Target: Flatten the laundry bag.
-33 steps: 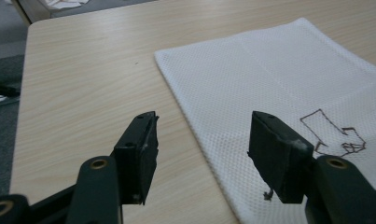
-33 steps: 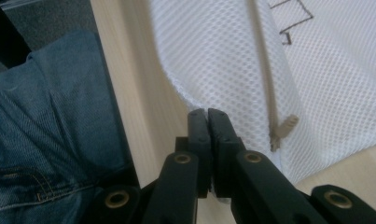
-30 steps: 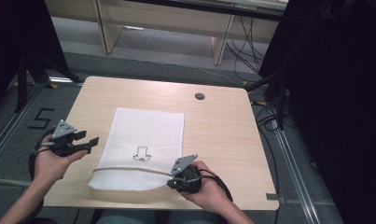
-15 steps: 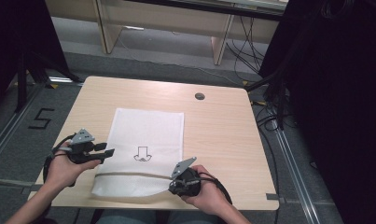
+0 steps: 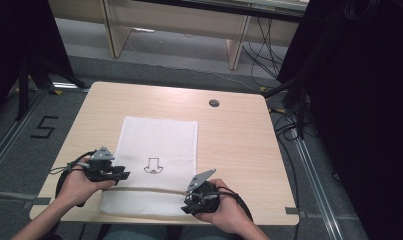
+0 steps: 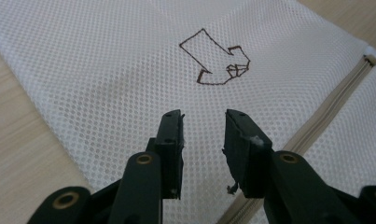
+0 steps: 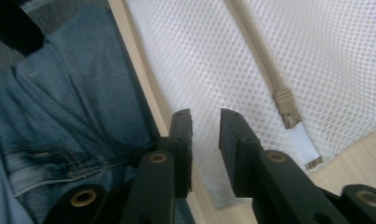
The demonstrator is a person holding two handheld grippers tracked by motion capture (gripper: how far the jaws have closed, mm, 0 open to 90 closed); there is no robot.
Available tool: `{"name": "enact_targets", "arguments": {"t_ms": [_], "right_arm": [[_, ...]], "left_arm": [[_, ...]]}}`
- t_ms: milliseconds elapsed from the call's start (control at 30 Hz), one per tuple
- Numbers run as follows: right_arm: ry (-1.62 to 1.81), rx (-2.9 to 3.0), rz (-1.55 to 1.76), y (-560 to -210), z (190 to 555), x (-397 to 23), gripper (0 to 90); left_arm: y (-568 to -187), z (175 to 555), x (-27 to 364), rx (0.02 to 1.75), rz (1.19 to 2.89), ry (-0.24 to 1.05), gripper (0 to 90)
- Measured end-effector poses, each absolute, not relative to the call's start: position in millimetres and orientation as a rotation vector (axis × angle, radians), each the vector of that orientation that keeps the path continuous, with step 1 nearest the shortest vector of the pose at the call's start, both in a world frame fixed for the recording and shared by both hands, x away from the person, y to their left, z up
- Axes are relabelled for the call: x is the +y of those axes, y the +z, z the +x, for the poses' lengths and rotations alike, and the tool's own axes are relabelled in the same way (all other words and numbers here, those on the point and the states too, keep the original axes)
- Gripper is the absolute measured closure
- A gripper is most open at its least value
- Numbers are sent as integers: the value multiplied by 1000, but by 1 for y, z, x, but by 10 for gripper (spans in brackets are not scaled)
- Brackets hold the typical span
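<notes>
A white mesh laundry bag (image 5: 156,165) is laid flat on the wooden table (image 5: 239,135), reaching its near edge. A beige zipper (image 7: 265,60) runs across it. The left gripper (image 6: 202,135), above the mesh, has been closing; the right gripper (image 7: 204,128), at the near edge, has been opening. Nothing is held by either. Bare wood lies right and beyond.

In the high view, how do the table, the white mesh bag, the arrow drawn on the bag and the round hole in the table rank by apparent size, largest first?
1. table
2. white mesh bag
3. arrow
4. round hole

The arrow looks only slightly larger than the hole, and it is nearer to the camera, so that order is unsure.
</notes>
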State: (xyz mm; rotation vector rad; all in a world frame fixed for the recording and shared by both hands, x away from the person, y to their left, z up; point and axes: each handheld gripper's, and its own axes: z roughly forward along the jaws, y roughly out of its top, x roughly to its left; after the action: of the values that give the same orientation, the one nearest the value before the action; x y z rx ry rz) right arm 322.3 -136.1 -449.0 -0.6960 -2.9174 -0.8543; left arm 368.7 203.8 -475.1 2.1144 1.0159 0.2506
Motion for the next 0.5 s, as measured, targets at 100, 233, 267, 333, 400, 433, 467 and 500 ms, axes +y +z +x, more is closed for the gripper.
{"name": "enact_targets", "arguments": {"t_ms": [100,233,267,333,400,433,467,500], "right_arm": [[-896,-2912,-703,-439,323,-141,713],[-921,-2930,-764,-430,332,-148,731],[-921,-2922,-795,-431,338,-150,755],[-898,-2926,-835,-433,348,-152,813],[-858,-2929,-895,-438,360,-151,887],[-844,-2913,-921,-440,364,-150,900],[-844,-2913,-921,-440,364,-150,900],[-830,-2904,-940,-444,369,-148,900]], "left_arm": [[-480,368,203,1029,2139,229,676],[-481,367,201,1006,2177,197,690],[-482,366,200,1014,2177,187,698],[-483,365,199,1010,2193,175,712],[-482,365,199,999,2200,177,736],[-482,364,199,1001,2198,176,745],[-482,364,199,1001,2198,176,763],[-481,364,198,999,2199,178,763]]}}
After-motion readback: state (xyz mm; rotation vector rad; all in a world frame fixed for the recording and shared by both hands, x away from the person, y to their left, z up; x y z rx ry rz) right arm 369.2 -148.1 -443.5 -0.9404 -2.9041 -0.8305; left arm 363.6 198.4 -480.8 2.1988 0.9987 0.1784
